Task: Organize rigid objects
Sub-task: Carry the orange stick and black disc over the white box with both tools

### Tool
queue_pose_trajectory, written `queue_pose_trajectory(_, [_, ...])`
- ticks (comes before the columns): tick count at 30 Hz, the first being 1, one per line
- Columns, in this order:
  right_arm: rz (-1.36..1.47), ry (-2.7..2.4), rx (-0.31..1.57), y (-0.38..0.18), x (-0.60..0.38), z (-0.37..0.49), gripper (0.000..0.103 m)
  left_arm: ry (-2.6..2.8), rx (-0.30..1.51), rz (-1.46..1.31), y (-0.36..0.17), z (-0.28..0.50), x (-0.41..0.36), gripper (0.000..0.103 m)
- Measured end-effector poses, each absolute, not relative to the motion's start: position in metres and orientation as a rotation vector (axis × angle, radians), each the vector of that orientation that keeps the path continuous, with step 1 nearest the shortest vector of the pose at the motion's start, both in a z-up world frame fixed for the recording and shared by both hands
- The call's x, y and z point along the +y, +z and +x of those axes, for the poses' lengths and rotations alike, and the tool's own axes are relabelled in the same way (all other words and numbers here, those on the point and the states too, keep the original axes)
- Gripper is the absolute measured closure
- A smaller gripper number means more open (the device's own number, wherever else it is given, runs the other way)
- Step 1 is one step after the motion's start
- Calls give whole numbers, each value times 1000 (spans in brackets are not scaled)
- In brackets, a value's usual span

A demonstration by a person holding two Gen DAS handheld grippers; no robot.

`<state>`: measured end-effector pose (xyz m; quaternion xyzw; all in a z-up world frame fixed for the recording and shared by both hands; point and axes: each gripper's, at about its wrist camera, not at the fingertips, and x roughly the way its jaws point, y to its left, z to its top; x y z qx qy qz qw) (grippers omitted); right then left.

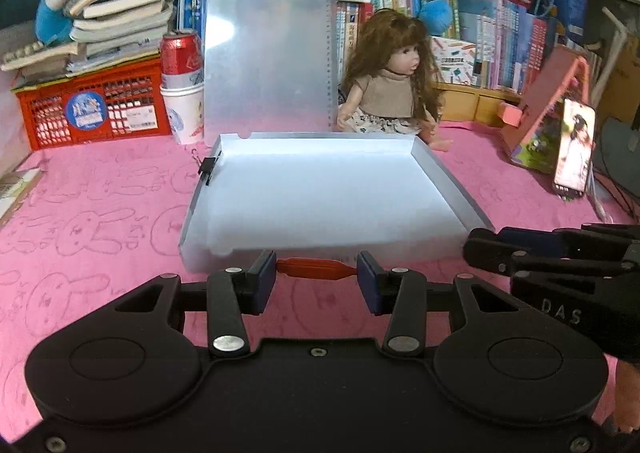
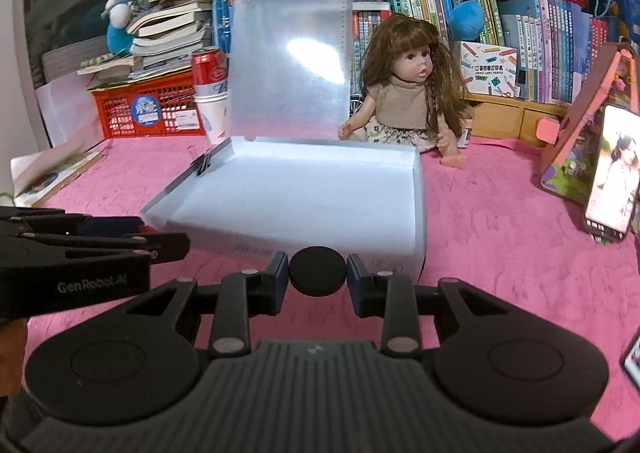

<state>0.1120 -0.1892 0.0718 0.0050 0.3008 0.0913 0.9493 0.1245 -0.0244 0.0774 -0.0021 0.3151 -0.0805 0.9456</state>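
An open translucent plastic case [image 1: 444, 177] lies on the pink cloth, its lid [image 1: 268, 53] standing upright at the back. My left gripper [image 1: 317, 268] is shut on a slim red tool [image 1: 316, 267], held crosswise just before the case's near wall. In the right wrist view my right gripper [image 2: 317, 271] is shut on a flat black round disc [image 2: 317, 271], close to the case [image 2: 418, 213] at its near right corner. Each gripper shows at the edge of the other's view: the right one [image 1: 552, 253], the left one [image 2: 96, 249]. A black binder clip [image 1: 208, 169] sits on the case's left wall.
A doll [image 1: 390, 77] sits behind the case on the right. A red can on a paper cup [image 1: 182, 89] and a red crate [image 1: 92, 105] stand at the back left. A phone [image 1: 574, 149] leans on a pink stand at the right. Books and plush toys fill the back.
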Motion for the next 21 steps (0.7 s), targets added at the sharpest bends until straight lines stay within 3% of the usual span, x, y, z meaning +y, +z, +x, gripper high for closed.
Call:
queue_pose_trajectory(9, [146,252,809,70,-210,206,66,-200,893,-142,74,233,-13,61])
queue_pose_trajectory(21, [108,171,878,42,-198,256,66,-112,900,-82,42,282,-28,61])
